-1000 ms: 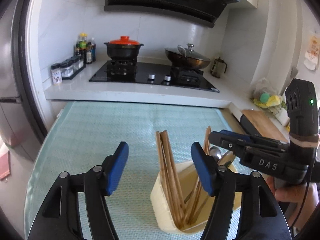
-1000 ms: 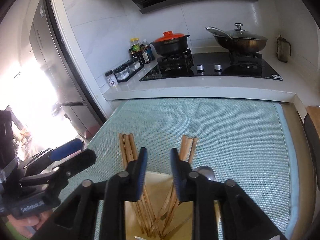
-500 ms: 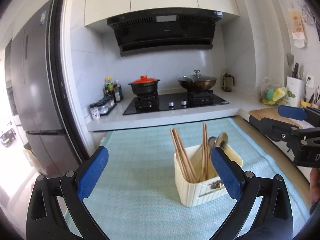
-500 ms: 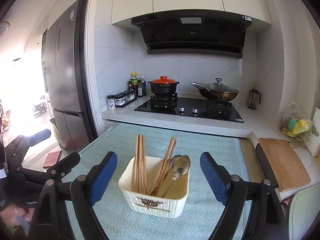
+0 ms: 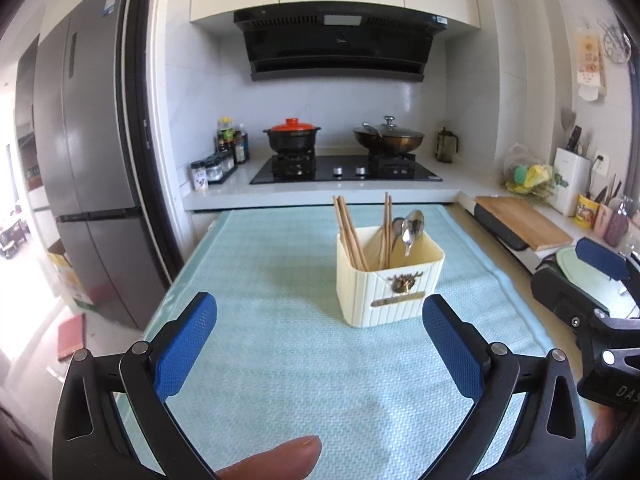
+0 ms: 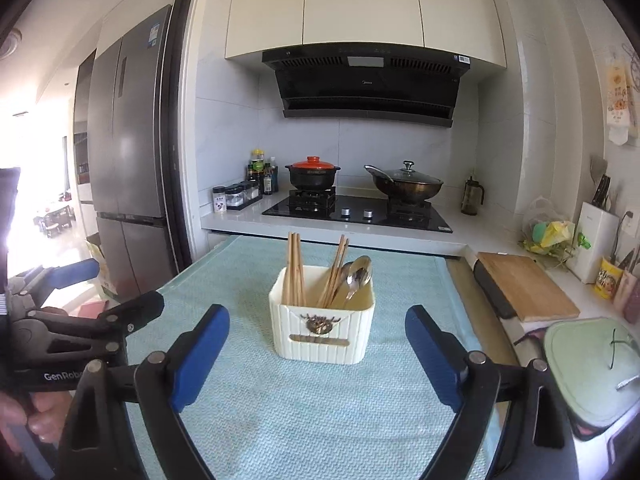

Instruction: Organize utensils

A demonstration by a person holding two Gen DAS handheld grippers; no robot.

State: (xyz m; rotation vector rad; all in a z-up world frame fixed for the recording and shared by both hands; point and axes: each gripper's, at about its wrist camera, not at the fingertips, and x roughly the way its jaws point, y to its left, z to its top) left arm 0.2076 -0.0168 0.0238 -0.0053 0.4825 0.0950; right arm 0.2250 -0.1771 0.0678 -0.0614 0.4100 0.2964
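Note:
A cream ribbed utensil holder (image 5: pixel 390 284) (image 6: pixel 322 322) stands upright on the light green mat (image 5: pixel 280 344) (image 6: pixel 304 408). It holds wooden chopsticks (image 5: pixel 351 232) (image 6: pixel 295 274) in two bundles and metal spoons (image 5: pixel 410 226) (image 6: pixel 358 274). My left gripper (image 5: pixel 320 344) is open and empty, held back in front of the holder. My right gripper (image 6: pixel 318 354) is open and empty, also in front of the holder. Each gripper shows at the edge of the other's view.
Behind the mat runs a white counter with a black hob (image 6: pixel 356 212), a red-lidded pot (image 6: pixel 312 174) and a lidded wok (image 6: pixel 408 186). Spice jars (image 6: pixel 236 196) stand at the left. A wooden cutting board (image 6: pixel 524 286) lies to the right. A grey fridge (image 5: pixel 88 168) stands left.
Both grippers have pulled back and up from over the holder and opened wide. The holder with its chopsticks and spoons stays in place.

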